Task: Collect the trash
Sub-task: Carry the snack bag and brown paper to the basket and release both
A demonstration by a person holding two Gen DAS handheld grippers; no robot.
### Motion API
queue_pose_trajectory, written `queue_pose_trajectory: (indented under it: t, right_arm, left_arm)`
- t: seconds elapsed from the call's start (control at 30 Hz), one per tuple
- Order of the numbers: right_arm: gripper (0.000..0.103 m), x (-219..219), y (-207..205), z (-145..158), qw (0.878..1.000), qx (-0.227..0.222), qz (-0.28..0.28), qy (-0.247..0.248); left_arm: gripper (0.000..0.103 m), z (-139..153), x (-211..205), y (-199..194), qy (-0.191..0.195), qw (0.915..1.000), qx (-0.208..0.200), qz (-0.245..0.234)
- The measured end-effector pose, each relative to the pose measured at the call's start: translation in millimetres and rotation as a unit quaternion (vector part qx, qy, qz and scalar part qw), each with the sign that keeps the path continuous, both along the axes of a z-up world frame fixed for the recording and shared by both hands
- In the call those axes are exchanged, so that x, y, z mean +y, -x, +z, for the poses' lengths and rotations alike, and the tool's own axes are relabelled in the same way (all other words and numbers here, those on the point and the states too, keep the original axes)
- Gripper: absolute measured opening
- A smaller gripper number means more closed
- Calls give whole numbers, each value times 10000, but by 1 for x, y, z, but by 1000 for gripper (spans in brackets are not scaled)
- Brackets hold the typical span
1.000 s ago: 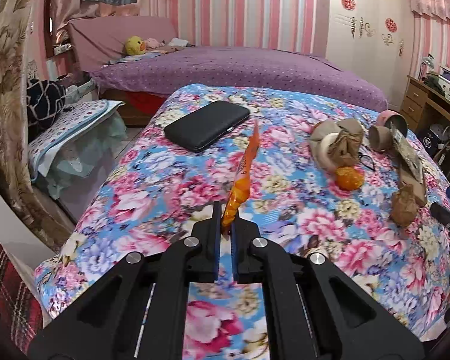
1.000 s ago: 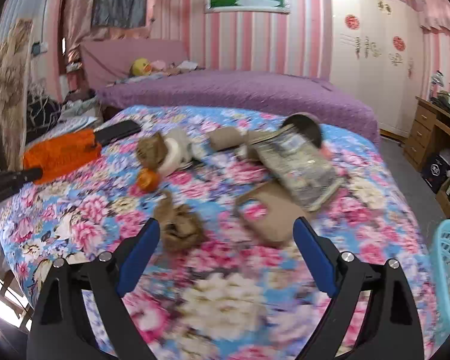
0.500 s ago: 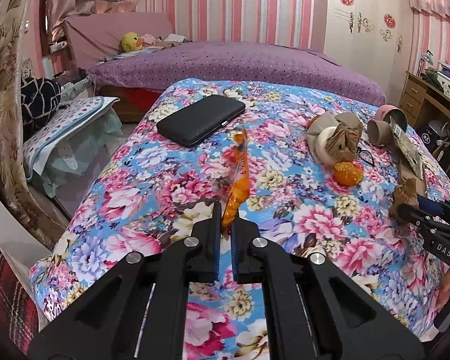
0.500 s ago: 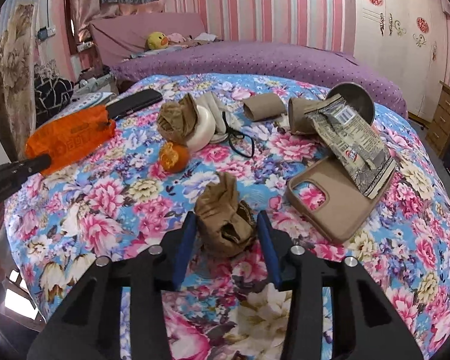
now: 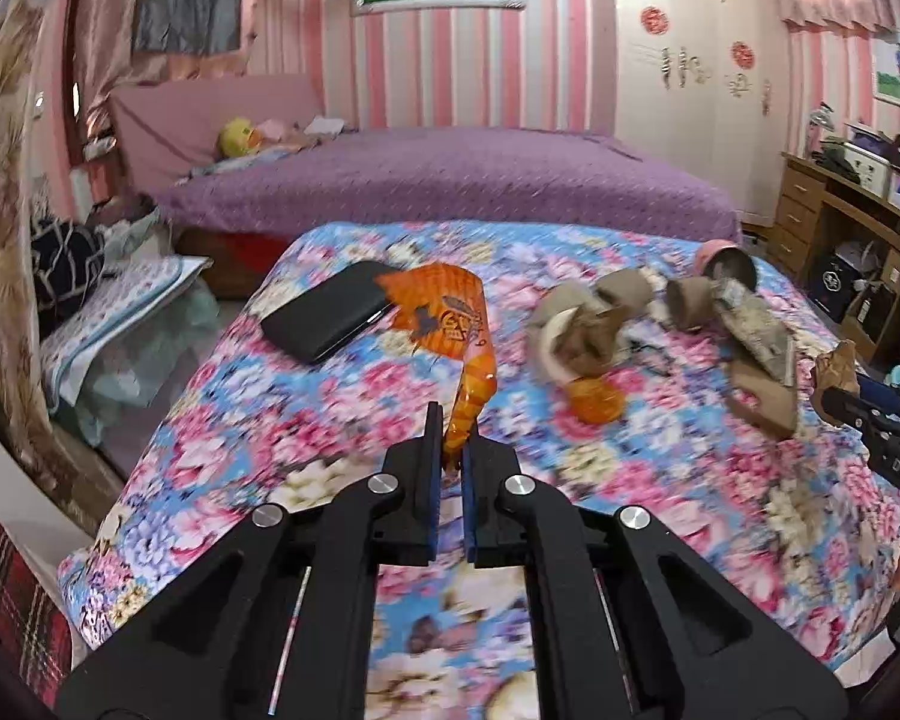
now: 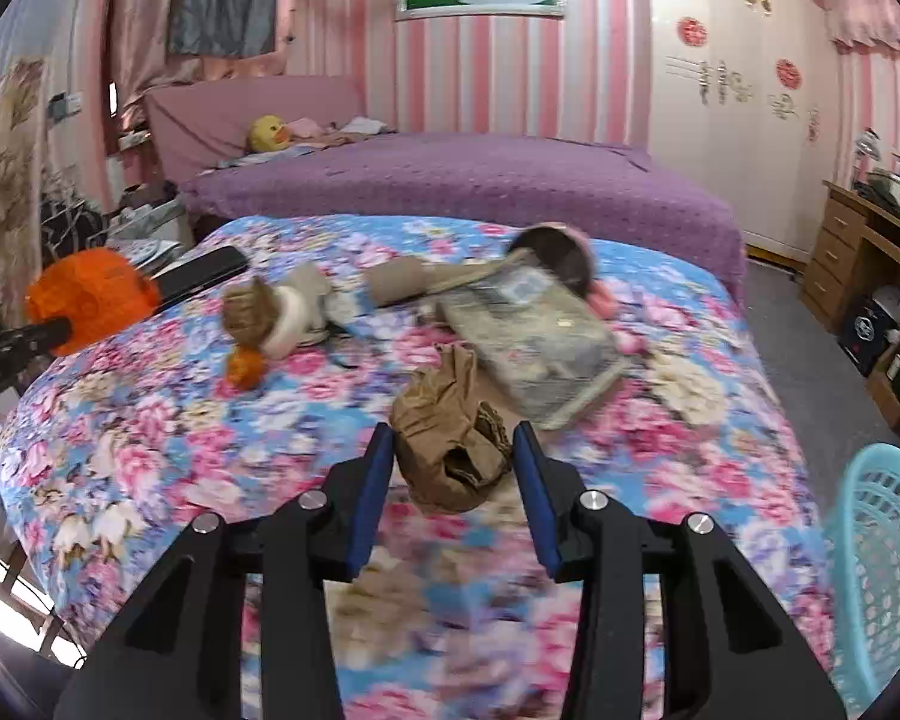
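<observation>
My left gripper [image 5: 451,438] is shut on an orange snack wrapper [image 5: 450,318], which sticks up above the floral bedspread [image 5: 270,420]. In the right wrist view that wrapper [image 6: 87,297] shows at the far left. My right gripper [image 6: 453,450] is shut on a crumpled brown paper wad [image 6: 450,444], lifted off the bedspread [image 6: 150,450]; the same wad [image 5: 837,369] appears at the right edge of the left wrist view. More trash lies on the bed: brown paper with a white roll [image 6: 276,315], an orange peel [image 6: 245,367], a printed wrapper [image 6: 534,342] and cardboard tubes [image 6: 399,282].
A black phone [image 5: 327,315] lies at the bed's far left. A pink cup [image 6: 561,258] lies on its side at the back. A light-blue plastic basket [image 6: 876,564] stands at the bed's right. A purple bed [image 6: 462,180] lies behind, and a wooden desk [image 6: 870,252] stands at the right.
My right gripper closed from wide open onto the brown paper wad and lifted it off the bedspread. My left gripper rose with the orange wrapper, which has twisted to show its broad face.
</observation>
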State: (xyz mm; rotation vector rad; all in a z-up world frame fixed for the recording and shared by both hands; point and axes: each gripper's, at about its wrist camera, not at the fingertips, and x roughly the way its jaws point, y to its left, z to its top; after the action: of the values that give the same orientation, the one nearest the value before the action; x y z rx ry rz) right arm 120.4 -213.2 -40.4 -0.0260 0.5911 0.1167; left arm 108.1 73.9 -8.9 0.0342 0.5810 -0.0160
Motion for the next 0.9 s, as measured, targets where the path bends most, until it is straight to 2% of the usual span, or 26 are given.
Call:
queue_pose_trajectory:
  t: [0.47, 0.9]
  right_arm:
    - [41, -100, 23, 15, 9967, -212, -775, -126]
    - [41, -183, 54, 27, 9904, -340, -1334, -110]
  left_arm:
    - [4, 19, -92, 11, -45, 9971, -329, -685]
    - [4, 29, -194, 12, 15, 9881, -470, -1465]
